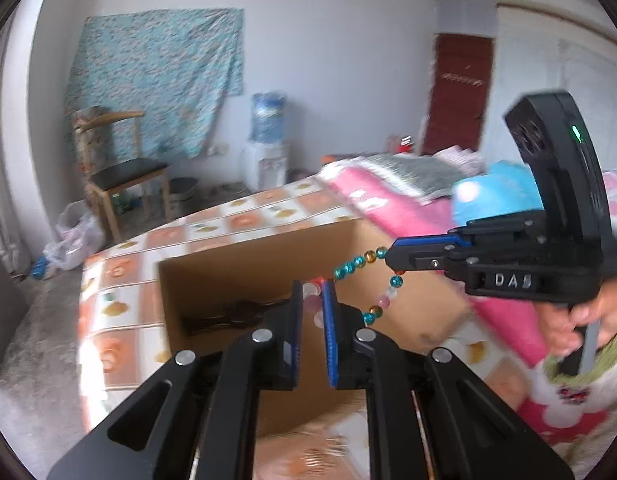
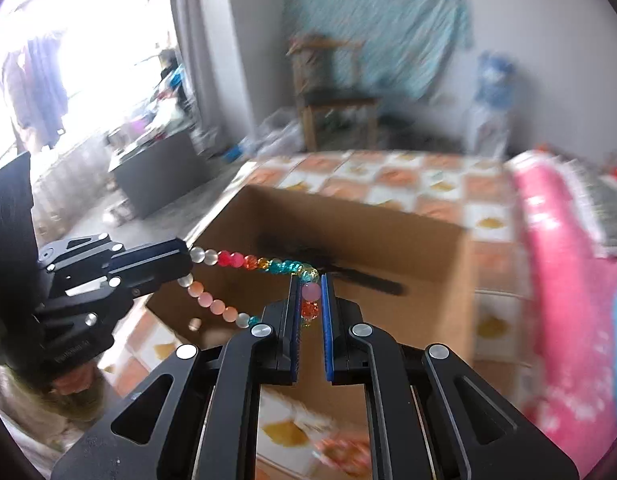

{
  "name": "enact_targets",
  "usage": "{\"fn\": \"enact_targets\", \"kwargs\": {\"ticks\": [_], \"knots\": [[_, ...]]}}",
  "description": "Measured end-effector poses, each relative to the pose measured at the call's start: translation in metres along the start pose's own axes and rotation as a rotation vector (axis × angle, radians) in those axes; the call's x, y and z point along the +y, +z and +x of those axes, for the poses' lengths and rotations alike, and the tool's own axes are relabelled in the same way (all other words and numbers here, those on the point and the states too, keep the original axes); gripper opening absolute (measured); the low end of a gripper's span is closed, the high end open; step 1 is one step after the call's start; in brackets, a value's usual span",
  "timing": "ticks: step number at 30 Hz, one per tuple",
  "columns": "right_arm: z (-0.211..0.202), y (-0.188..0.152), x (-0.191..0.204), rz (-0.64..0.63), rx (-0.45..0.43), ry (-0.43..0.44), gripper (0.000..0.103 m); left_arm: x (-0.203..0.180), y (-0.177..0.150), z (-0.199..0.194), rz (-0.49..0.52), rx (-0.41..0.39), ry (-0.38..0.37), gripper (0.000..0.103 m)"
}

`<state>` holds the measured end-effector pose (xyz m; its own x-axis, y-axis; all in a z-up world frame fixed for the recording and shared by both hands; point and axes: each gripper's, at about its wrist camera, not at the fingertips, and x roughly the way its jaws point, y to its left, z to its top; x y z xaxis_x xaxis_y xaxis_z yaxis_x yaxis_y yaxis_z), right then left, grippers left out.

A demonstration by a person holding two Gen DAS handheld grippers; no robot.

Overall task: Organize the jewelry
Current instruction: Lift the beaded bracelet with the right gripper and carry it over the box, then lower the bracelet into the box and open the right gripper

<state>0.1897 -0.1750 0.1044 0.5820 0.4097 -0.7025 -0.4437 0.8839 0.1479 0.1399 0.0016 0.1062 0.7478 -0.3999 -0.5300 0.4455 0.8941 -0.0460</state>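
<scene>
A bracelet of teal, amber, pink and white beads [image 1: 358, 262] hangs stretched between both grippers above an open cardboard box [image 1: 212, 284]. My left gripper [image 1: 311, 290] is shut on pale and pink beads at one end. My right gripper [image 1: 388, 259] comes in from the right and pinches the teal end. In the right wrist view the right gripper [image 2: 310, 286] is shut on a pink bead, and the bracelet [image 2: 264, 263] runs left to the left gripper [image 2: 187, 265]. Something dark and stringy [image 2: 348, 270] lies inside the box [image 2: 408, 240].
The box stands on a bed with an orange-and-white checked cover [image 1: 120, 304]. A pink blanket [image 1: 388, 208] and folded bedding lie to the right. A wooden chair [image 1: 120, 168], a water dispenser [image 1: 268, 140] and plastic bags [image 1: 74, 236] stand beyond the bed. A hand [image 1: 580, 320] grips the right handle.
</scene>
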Motion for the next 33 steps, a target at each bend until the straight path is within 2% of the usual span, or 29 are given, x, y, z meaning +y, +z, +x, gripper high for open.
{"fn": "enact_targets", "kwargs": {"ticks": [4, 8, 13, 17, 18, 20, 22, 25, 30, 32, 33], "knots": [[0.082, 0.028, -0.006, 0.049, 0.242, 0.134, 0.007, 0.035, 0.001, 0.038, 0.004, 0.127, 0.069, 0.009], [0.141, 0.035, -0.002, 0.068, 0.423, 0.173, 0.007, 0.05, -0.009, 0.076, 0.049, 0.257, 0.109, 0.009], [0.178, 0.029, 0.003, 0.069, 0.55, 0.17, 0.008, 0.041, -0.023, 0.095, 0.15, 0.342, 0.134, 0.01], [0.192, 0.02, 0.004, 0.08, 0.615, 0.169, 0.008, 0.04, -0.027, 0.102, 0.18, 0.373, 0.14, 0.01], [0.195, 0.017, 0.002, 0.088, 0.63, 0.176, 0.012, 0.041, -0.027, 0.102, 0.177, 0.369, 0.14, 0.01], [0.197, 0.013, -0.002, 0.109, 0.638, 0.182, 0.015, 0.045, -0.026, 0.1, 0.158, 0.365, 0.142, 0.01], [0.197, 0.009, -0.008, 0.131, 0.64, 0.178, 0.032, 0.051, -0.025, 0.096, 0.127, 0.353, 0.145, 0.01], [0.187, 0.008, -0.015, 0.135, 0.599, 0.149, 0.039, 0.056, -0.021, 0.084, 0.081, 0.319, 0.144, 0.01], [0.142, 0.015, -0.027, 0.18, 0.472, 0.164, 0.044, 0.067, -0.011, 0.048, -0.012, 0.227, 0.139, 0.01], [0.112, 0.016, -0.031, 0.188, 0.402, 0.156, 0.049, 0.071, -0.008, 0.028, -0.057, 0.179, 0.13, 0.011], [0.093, 0.016, -0.032, 0.182, 0.354, 0.15, 0.054, 0.073, -0.006, 0.022, -0.073, 0.162, 0.125, 0.015]]}}
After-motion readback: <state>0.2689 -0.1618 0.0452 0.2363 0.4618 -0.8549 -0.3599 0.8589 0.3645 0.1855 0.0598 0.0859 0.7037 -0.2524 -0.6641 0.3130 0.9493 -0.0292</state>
